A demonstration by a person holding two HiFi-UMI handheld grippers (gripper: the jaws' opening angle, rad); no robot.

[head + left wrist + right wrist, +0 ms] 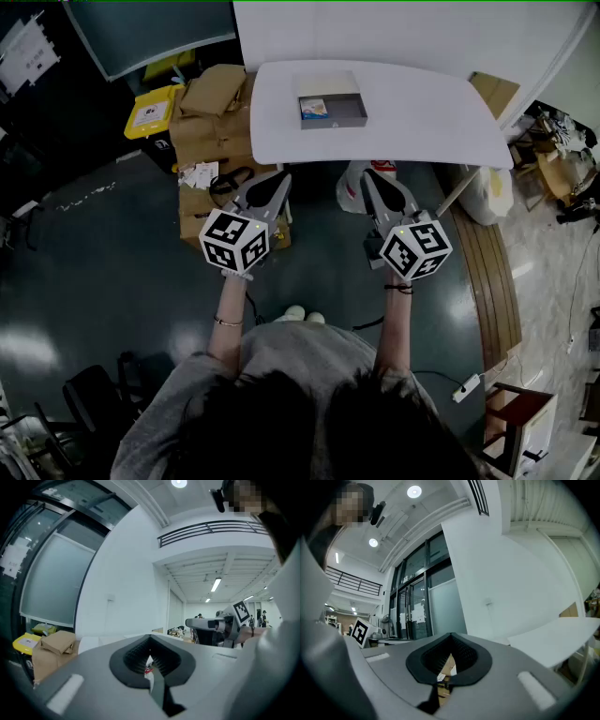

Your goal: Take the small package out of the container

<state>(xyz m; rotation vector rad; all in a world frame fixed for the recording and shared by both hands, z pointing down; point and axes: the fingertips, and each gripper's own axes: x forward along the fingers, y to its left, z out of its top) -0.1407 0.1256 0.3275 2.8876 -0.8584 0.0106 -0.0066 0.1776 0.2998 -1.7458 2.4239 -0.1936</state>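
Note:
A grey open container (349,111) sits on the white table (412,112) toward its far side. Inside it, at the left end, lies the small blue package (314,109). My left gripper (277,179) and right gripper (373,176) are held side by side in the air short of the table's near edge, well away from the container. Both point toward the table with jaws shut and nothing between them. The left gripper view (150,639) faces a white wall, and the right gripper (220,626) shows at its right. The right gripper view (451,637) looks at glass doors and the table's edge (562,634).
Stacked cardboard boxes (211,122) and a yellow bin (150,112) stand left of the table. White bags (354,184) (487,195) sit under its near edge. A wooden strip (492,272) runs along the floor at right, and a black chair (94,394) is at lower left.

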